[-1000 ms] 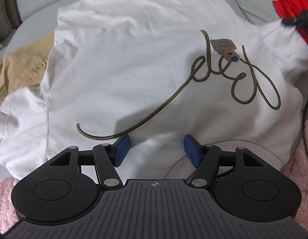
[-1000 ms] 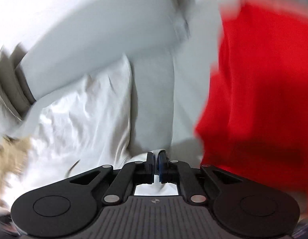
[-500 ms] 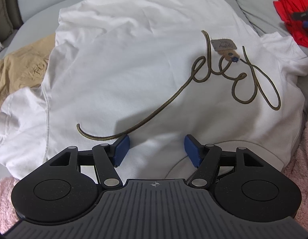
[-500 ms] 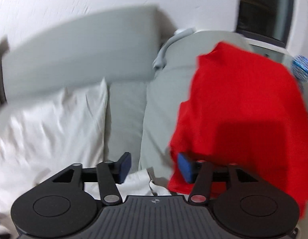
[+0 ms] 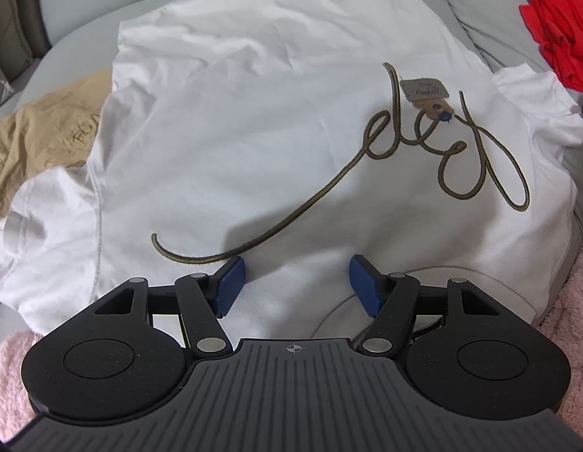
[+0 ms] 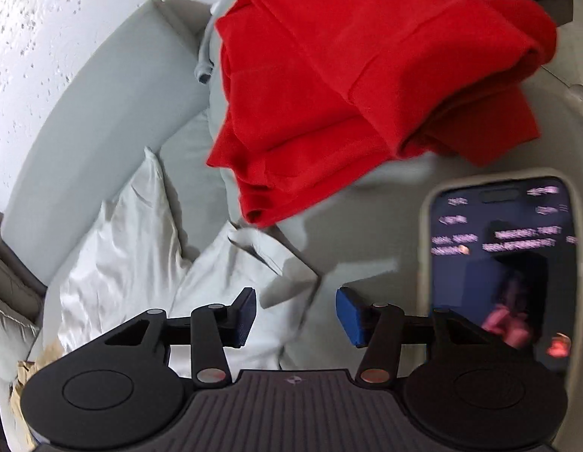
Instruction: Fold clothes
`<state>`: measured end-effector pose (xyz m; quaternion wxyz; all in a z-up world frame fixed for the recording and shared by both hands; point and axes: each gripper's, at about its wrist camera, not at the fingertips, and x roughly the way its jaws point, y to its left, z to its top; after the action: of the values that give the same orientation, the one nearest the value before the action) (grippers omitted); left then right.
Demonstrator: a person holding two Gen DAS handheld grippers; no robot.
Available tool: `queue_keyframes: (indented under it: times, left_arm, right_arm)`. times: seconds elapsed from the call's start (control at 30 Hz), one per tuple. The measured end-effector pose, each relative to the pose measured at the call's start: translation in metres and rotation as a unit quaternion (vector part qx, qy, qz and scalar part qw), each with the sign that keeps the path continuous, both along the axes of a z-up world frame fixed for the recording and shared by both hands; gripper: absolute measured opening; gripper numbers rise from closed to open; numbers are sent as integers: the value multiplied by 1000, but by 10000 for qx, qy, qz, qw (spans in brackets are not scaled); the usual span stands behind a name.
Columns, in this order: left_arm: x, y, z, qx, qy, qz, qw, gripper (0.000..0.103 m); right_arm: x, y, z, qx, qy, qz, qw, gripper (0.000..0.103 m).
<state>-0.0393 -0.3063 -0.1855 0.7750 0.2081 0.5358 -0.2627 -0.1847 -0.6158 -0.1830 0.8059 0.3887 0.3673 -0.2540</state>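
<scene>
We have one white shirt (image 5: 254, 132) spread flat, front up, on the sofa (image 6: 103, 113) so its edges can be folded. Our left gripper (image 5: 293, 282) hovers open above the collar end, holding nothing. Our right gripper (image 6: 295, 316) is closing, empty, over the sleeve. One red garment (image 6: 367, 75) lies folded aside, one tan (image 5: 39, 139) waits; one phone (image 6: 502, 263).

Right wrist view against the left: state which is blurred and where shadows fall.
Right wrist view: phone screen text smeared, red garment fairly crisp, fisheye bends the sofa back. Left wrist view: sharp, soft shadow on the white T-shirt ahead of the left hand-held gripper.
</scene>
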Motion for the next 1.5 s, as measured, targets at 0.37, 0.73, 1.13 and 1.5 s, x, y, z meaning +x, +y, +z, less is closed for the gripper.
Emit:
queue_keyframes:
  times: [0.37,0.73,1.13,1.5]
  left_arm:
    - [-2,2,2,40,40,-175,9998,65]
    - [-2,10,5,-169,128,-56,9998,65]
    - [-12,52,20,-359,224,294,9987,65]
    - [-15,78,22,-340,252,445,9981,65]
  right_arm:
    - [41,-17,12,-1071,978,280,9890,14]
    - [14,37,19,965,1027,518,9887,50]
    - [35,71,-22,1207,953,-272,9877,14]
    - [25,90,-1,-168,1913,475,9802,6]
